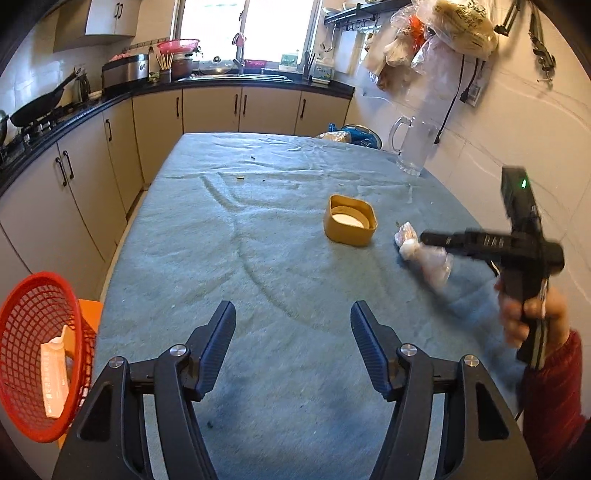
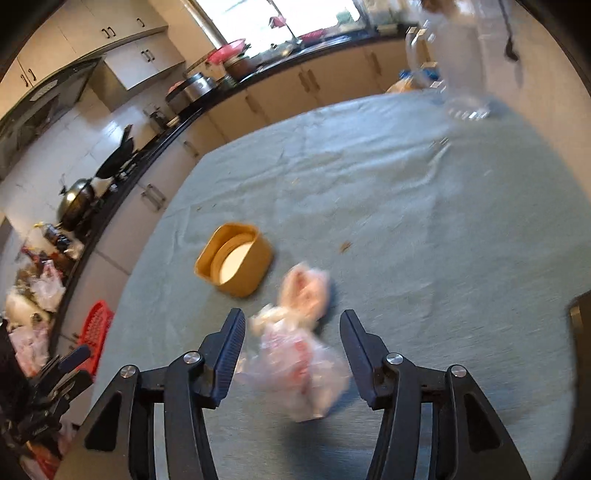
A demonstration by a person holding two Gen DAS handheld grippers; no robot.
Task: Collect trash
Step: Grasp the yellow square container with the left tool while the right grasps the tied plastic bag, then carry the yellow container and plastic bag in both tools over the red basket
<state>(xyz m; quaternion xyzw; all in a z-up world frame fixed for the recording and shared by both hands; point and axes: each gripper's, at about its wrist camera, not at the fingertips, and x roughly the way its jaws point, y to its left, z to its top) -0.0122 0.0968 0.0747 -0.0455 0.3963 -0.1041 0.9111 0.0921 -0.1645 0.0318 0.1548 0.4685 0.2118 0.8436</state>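
A crumpled clear plastic bag with pink and white scraps [image 2: 299, 347] lies on the blue-grey tablecloth [image 2: 406, 221]. My right gripper [image 2: 291, 325] is open, its fingers on either side of the bag, not closed on it. In the left wrist view the bag [image 1: 424, 254] lies under the right gripper's tips [image 1: 430, 238]. A tan squarish lid [image 1: 350, 220] lies upside down just left of the bag; it also shows in the right wrist view [image 2: 234, 258]. My left gripper [image 1: 293, 317] is open and empty over the near part of the table. A red mesh basket [image 1: 40, 354] holding a white wrapper stands off the table's left edge.
A glass pitcher [image 1: 413, 146] stands at the far right of the table by the wall. Small crumbs [image 1: 240, 180] dot the cloth. Kitchen counters with a wok [image 1: 37, 103] and pots run along the left and back. Bags hang on the right wall [image 1: 443, 33].
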